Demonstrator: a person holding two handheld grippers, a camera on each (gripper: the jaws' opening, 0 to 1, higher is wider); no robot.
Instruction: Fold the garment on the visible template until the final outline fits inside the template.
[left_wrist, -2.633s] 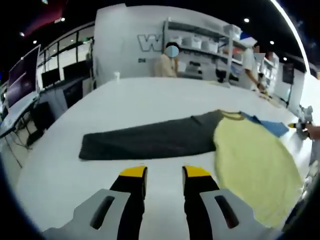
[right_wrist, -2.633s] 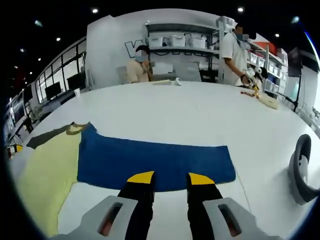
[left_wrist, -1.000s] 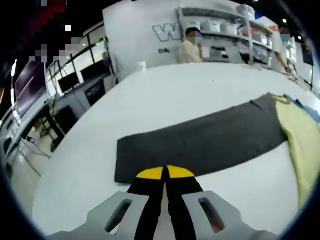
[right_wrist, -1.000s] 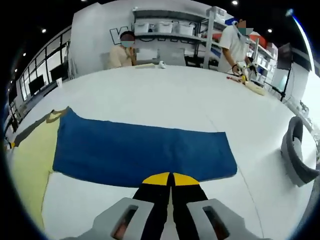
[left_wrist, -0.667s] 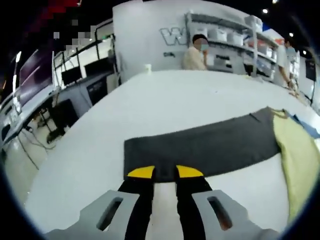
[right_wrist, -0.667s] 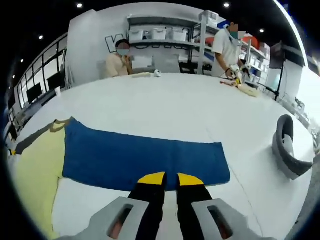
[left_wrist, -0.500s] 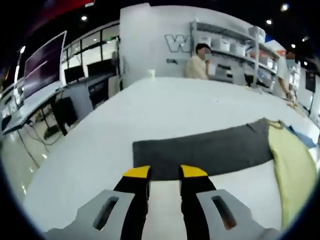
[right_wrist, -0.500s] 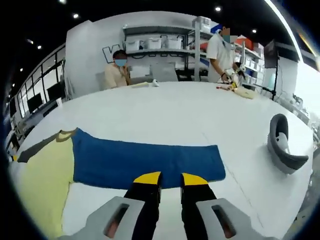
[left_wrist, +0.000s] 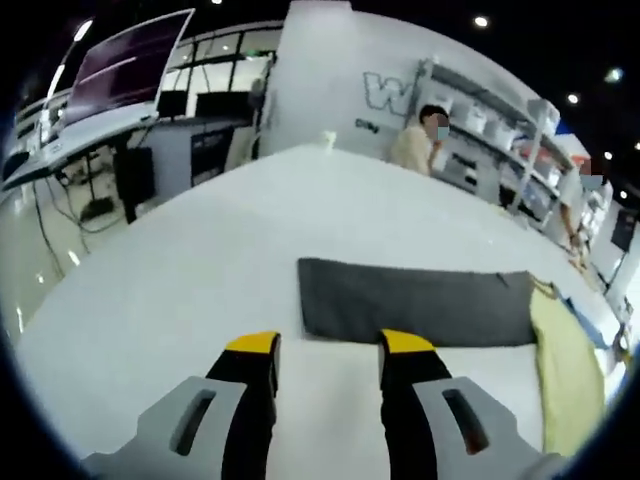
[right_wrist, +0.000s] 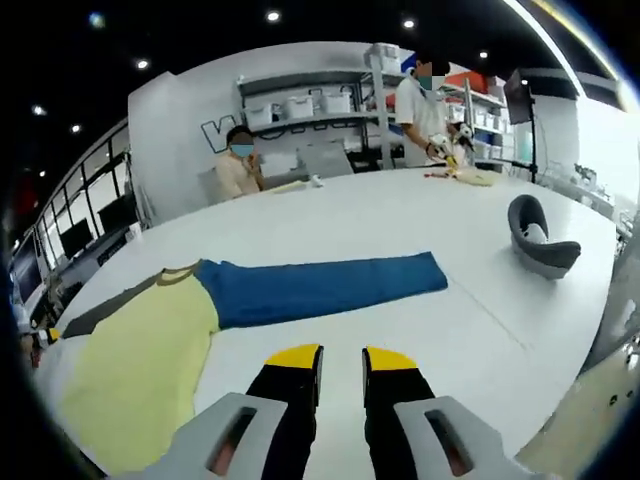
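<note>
Garment (right_wrist: 150, 365): long-sleeved top laid flat on the white bench (right_wrist: 400, 230). Yellow body, one blue sleeve (right_wrist: 320, 285), one dark grey sleeve (left_wrist: 415, 305), both stretched straight out to the sides. In the right gripper view the grey sleeve shows as a narrow dark strip at the far left.

Left hand-held gripper (left_wrist: 330, 345): jaws apart, nothing between them, yellow tips over bare bench just short of the grey sleeve's near edge.

Right hand-held gripper (right_wrist: 340, 357): jaws slightly apart, holding nothing, over bare bench near the blue sleeve.

Other items: grey curved object (right_wrist: 540, 240) on the bench, well beyond the blue cuff. Shelving with bins (right_wrist: 310, 105) at the back wall. Seated person (right_wrist: 238, 165) and standing person (right_wrist: 425, 100) at the far side.
</note>
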